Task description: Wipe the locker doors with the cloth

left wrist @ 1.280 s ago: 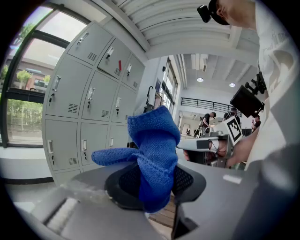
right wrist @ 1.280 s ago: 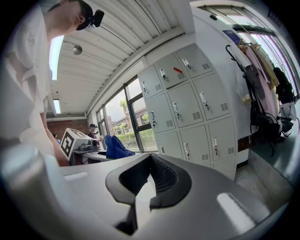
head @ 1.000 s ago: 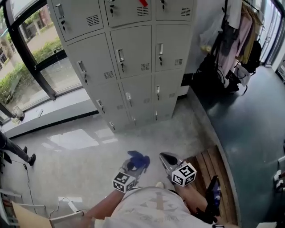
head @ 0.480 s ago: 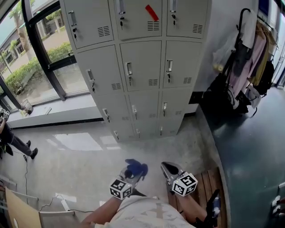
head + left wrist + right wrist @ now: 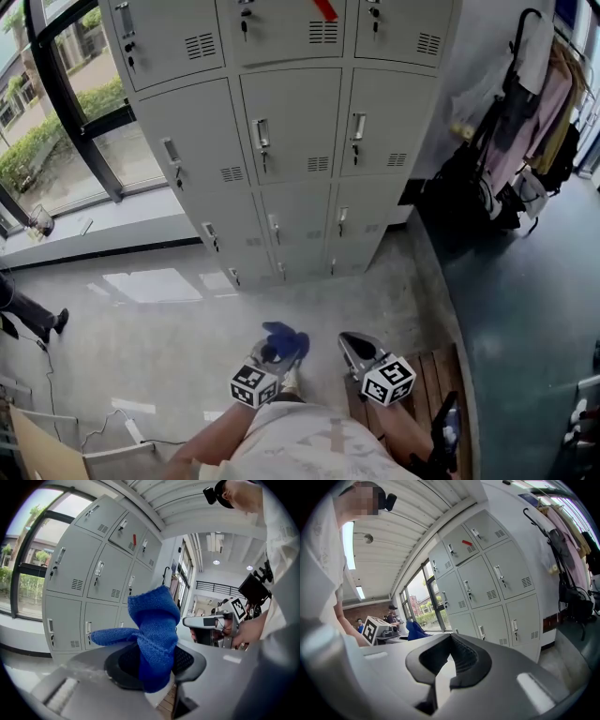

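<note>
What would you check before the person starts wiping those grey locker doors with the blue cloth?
1. Cloth held firmly: ok. The blue cloth is pinched between the jaws of the left gripper.
2. Right gripper free: ok. Its jaws are together with nothing between them.
3. Locker doors shut: ok. All those in view look closed.
4. Cloth at a door: not ok. A stretch of floor separates them.
5. Where the dirt is: cannot tell.

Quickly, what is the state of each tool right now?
Left tool: closed on the blue knitted cloth.
Right tool: closed, holding nothing.
</note>
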The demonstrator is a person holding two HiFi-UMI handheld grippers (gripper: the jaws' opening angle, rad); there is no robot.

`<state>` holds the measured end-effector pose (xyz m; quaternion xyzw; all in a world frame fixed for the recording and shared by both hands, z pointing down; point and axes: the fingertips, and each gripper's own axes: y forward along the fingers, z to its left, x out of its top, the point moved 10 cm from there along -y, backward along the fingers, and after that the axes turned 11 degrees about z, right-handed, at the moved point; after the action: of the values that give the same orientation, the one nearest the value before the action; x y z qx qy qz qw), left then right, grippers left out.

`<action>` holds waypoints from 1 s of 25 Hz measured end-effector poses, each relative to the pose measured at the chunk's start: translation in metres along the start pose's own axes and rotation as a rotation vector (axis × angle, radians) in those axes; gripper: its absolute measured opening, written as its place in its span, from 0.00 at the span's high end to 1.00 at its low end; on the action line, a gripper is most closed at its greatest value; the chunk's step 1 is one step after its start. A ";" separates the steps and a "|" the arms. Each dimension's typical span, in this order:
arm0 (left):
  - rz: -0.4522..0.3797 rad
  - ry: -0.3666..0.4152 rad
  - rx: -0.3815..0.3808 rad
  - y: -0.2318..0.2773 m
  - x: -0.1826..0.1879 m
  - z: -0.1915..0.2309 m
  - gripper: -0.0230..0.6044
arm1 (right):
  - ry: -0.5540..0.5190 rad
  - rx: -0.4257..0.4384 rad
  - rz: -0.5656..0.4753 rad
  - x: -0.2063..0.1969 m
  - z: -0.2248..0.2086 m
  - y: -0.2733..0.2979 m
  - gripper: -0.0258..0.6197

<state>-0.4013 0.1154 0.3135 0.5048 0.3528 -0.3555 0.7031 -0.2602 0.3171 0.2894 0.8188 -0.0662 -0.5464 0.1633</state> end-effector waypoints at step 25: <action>-0.025 0.017 -0.001 0.031 0.078 0.170 0.75 | -0.060 -0.049 0.056 0.088 -0.029 0.158 0.95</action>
<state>-0.3129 -0.0517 0.3019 0.5029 0.3652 -0.3598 0.6959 -0.1878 0.1496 0.2764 0.7956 -0.0807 -0.5674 0.1964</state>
